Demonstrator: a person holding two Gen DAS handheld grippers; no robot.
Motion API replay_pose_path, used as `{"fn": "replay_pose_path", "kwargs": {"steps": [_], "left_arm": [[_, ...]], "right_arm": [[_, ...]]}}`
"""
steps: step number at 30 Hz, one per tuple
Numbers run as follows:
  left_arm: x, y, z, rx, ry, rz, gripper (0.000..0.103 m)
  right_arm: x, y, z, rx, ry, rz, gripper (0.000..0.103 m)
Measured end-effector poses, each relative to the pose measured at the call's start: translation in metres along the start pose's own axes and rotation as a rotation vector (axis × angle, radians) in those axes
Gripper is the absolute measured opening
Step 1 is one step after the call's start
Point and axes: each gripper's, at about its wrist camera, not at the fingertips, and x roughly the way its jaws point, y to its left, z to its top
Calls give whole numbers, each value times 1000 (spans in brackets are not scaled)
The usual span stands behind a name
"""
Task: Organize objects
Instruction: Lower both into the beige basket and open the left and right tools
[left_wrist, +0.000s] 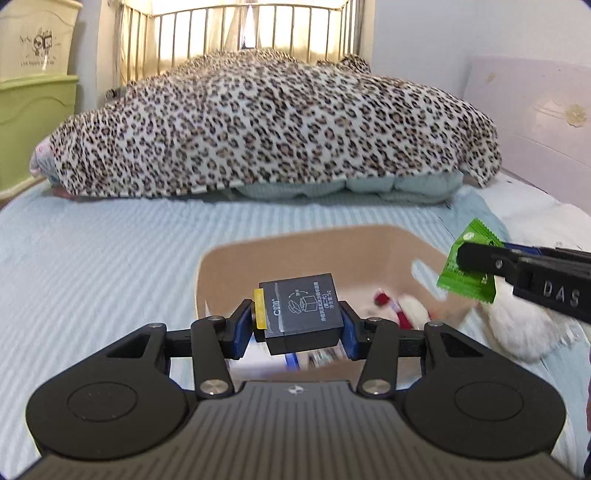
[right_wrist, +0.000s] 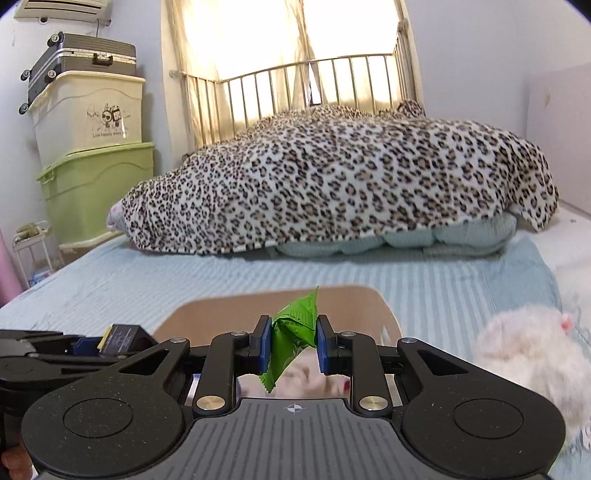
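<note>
Two tongs: left (left_wrist: 297, 326) grips one dark box (left_wrist: 301, 312), right (right_wrist: 291, 345) one green packet (right_wrist: 293, 338)

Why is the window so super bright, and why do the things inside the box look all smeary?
In both wrist views sunlight through the curtain washes out to white. In the left wrist view the contents of the tan box are blurred, while the black box in the left gripper looks sharp. In the right wrist view the green packet is sharp, while the fluffy white toy is soft.

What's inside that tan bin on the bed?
Inside the tan bin are a red-and-white item and something white, all blurred. The left gripper and its black box cover the rest.
</note>
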Motion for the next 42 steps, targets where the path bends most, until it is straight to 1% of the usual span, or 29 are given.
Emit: {"fn": "replay_pose_path", "kwargs": {"steps": [4, 8, 12, 14, 19, 22, 23, 25, 26, 27, 28, 29, 30, 32, 33, 34, 36, 42], "left_arm": [[22, 2, 18, 14, -9, 49, 49], [45, 4, 21, 9, 10, 93, 49], [73, 6, 18, 6, 76, 114, 49], [85, 7, 16, 7, 110, 132, 49], [102, 8, 8, 31, 159, 157, 49], [105, 10, 2, 31, 193, 148, 50], [105, 11, 1, 26, 200, 144, 50], [101, 13, 1, 17, 197, 149, 52], [98, 13, 2, 16, 198, 153, 58], [95, 12, 3, 17, 196, 155, 66], [91, 11, 5, 18, 187, 158, 69], [85, 10, 6, 22, 174, 161, 72], [80, 9, 7, 28, 164, 162, 73], [70, 6, 9, 36, 155, 156, 76], [65, 6, 9, 38, 151, 150, 77], [60, 5, 8, 39, 148, 147, 78], [49, 4, 8, 38, 147, 148, 78], [11, 1, 1, 38, 132, 151, 78]], "right_arm": [[20, 1, 6, 5, 25, -2, 22], [45, -3, -1, 19, 67, -26, 22], [71, -7, -9, 16, 116, -65, 23], [79, -9, -14, 20, 140, -67, 23], [93, -5, -26, 21, 194, -67, 23], [95, -1, -30, -3, 218, -70, 25], [94, 0, -30, -6, 218, -73, 35], [87, 1, -28, -5, 209, -69, 41], [82, 1, -26, -6, 204, -69, 49], [78, 2, -24, -11, 197, -70, 58], [73, 3, -21, -19, 188, -73, 60], [67, 4, -18, -25, 177, -76, 64], [60, 4, -15, -26, 172, -81, 71], [49, 4, -10, -15, 168, -88, 80], [43, 5, -8, -9, 166, -88, 82], [36, 5, -6, -4, 166, -91, 82], [22, 6, -5, 4, 159, -101, 86], [-18, 14, -8, 6, 151, -121, 88]]}}
